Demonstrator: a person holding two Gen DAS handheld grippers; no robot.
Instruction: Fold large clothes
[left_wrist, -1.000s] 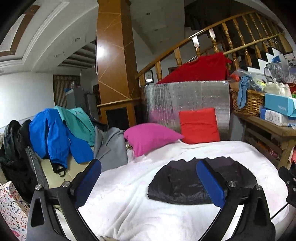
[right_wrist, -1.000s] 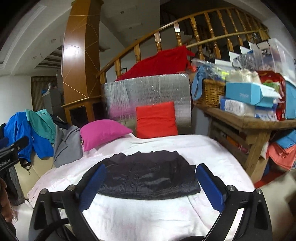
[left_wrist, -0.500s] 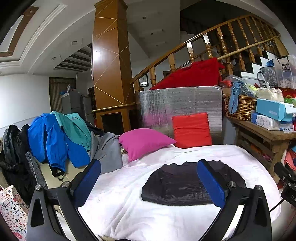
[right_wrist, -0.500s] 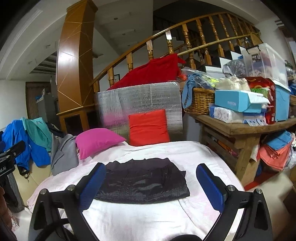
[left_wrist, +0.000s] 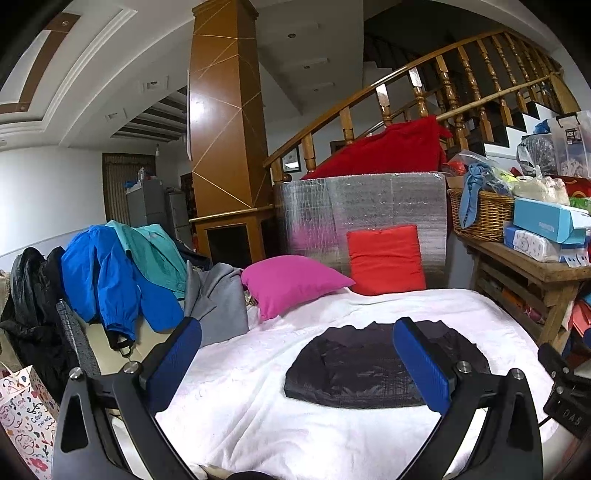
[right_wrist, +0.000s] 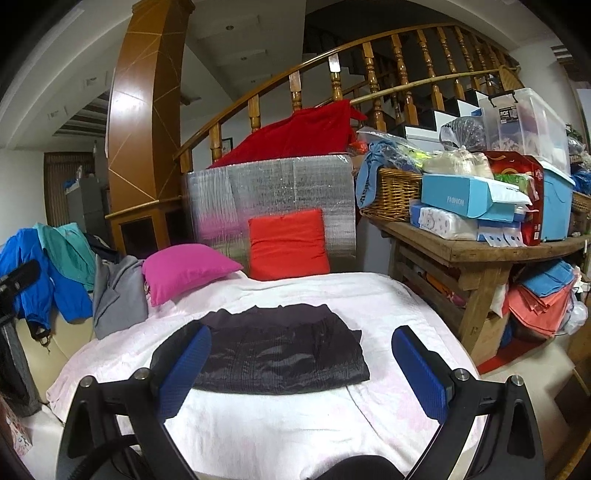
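So the dark shiny quilted jacket (right_wrist: 275, 350) sits folded flat in the middle of the fluffy white blanket (right_wrist: 280, 428). Both the left gripper (left_wrist: 297, 360) and right gripper (right_wrist: 301, 369) hang above it, blue pads spread wide, holding nothing. 2 cushions behind: magenta pillow (left_wrist: 291, 282), red square cushion (left_wrist: 386, 258).

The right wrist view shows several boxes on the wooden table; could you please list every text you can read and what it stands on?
"FASHION": light blue carton.
"ROX": label on clear storage bin.
Print on red package: too blurred to read.
White tissue pack: pictures only, no legible words.
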